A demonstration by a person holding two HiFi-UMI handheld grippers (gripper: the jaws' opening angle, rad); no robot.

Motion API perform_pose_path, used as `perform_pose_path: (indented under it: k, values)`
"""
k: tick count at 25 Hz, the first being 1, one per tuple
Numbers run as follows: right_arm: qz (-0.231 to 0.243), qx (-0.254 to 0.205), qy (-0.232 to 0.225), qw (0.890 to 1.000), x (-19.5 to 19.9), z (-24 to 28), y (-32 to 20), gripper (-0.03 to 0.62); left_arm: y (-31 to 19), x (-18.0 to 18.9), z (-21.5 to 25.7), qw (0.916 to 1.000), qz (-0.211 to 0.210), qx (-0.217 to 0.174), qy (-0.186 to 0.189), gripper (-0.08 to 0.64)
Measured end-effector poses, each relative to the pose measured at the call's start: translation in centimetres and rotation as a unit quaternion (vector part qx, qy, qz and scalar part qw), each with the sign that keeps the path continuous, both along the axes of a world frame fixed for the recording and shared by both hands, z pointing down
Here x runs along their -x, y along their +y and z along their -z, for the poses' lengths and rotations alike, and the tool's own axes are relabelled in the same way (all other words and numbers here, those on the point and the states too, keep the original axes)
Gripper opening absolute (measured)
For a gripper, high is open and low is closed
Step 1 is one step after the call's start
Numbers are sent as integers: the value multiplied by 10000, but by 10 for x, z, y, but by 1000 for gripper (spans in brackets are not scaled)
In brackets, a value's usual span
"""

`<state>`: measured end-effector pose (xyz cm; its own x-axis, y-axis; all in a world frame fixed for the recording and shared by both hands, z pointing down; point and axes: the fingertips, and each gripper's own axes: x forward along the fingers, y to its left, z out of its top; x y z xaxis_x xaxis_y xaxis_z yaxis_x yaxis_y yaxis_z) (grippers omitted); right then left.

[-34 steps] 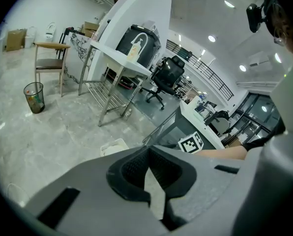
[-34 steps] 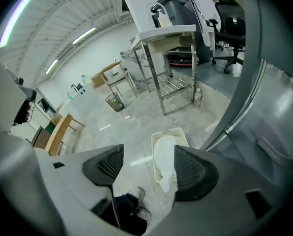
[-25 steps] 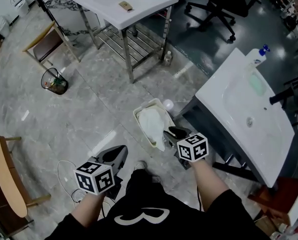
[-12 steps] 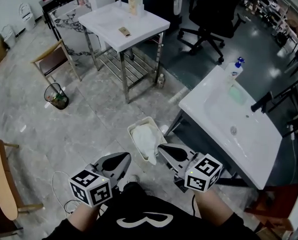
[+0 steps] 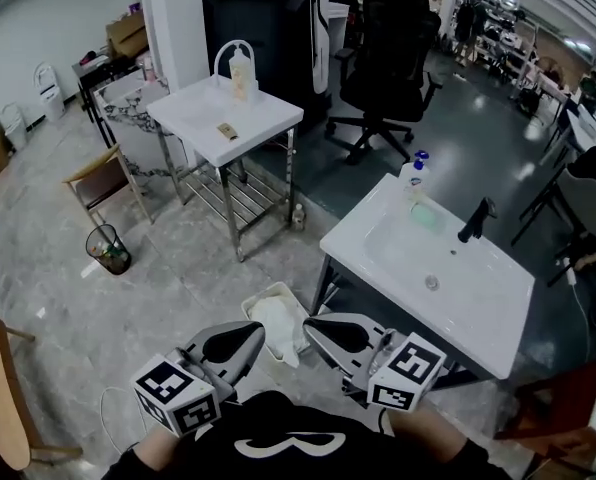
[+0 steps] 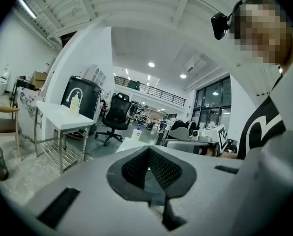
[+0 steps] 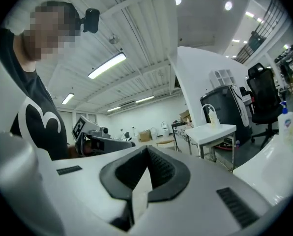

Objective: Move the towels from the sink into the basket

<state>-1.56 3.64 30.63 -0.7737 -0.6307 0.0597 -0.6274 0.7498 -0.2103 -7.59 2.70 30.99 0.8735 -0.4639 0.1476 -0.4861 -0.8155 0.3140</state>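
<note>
White cloth towel [image 5: 278, 324] in cream plastic basket [image 5: 261, 295] on floor, pale green towel [image 5: 428, 216] at white ceramic sink [image 5: 483, 290] rear; left tongs [image 5: 246, 333] and right tongs [image 5: 315, 327] together, empty: advise opening wide before reaching.

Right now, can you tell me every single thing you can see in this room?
sink: one, white, right side
tap: one, black, on the sink
soap bottle: one, white with a blue cap, sink's far corner
green thing: one, pale green, on the sink; too small to tell
basket: one, white, floor beside the sink
towel: one, white, in the basket
washstand: one, white, further back
office chair: one, black, behind
bin: one, dark, floor left
wooden chair: one, left
left gripper: grey, shut, empty
right gripper: grey, shut, empty
</note>
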Motion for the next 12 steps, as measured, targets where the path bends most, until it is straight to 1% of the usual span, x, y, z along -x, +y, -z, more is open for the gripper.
perform_pose_path:
  k: [5,12]
  values:
    - [-92,-184,52,9998,-9,13,15,3,10,-9,15,9998,-76,-172,-1,5]
    - [-100,-172,39,9998,-16,10,23,3,13,-16,10,9999,-72,-91,-108,5]
